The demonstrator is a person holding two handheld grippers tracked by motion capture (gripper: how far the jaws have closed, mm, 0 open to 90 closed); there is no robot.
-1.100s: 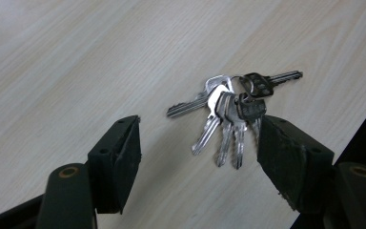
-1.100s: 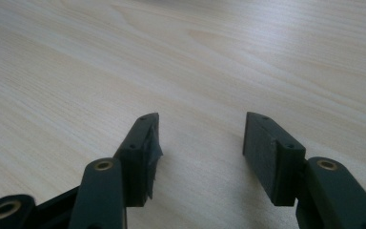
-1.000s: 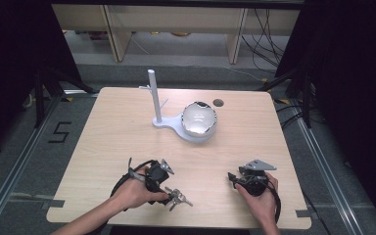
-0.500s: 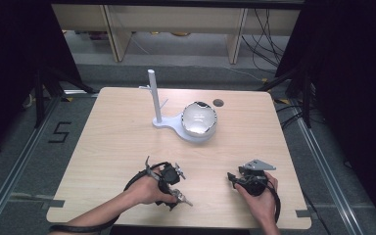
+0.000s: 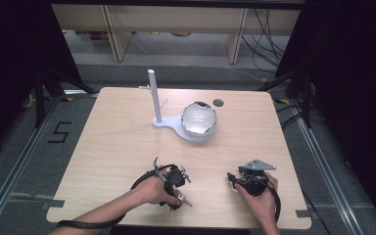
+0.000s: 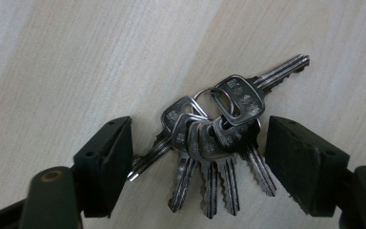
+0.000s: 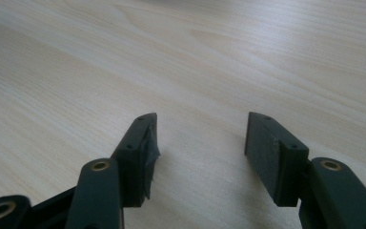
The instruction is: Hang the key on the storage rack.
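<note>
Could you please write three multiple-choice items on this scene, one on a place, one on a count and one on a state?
1. Where does the bunch of keys lie?
A. between the left gripper's open jaws, on the table
B. hanging on the white stand
C. under the right gripper

2. How many keys are on the ring?
A. two
B. five
C. nine

3. How is the right gripper?
A. shut on a key
B. open, with bare wood between its jaws
C. shut on the cable

Answers:
1. A: the left gripper view shows the keys flat on the wooden table, with a jaw of the left gripper at each side.
2. B: five blades can be counted fanning from the ring, one up to the right and four downward.
3. B: the right gripper view shows its jaws apart with nothing between them.
</note>
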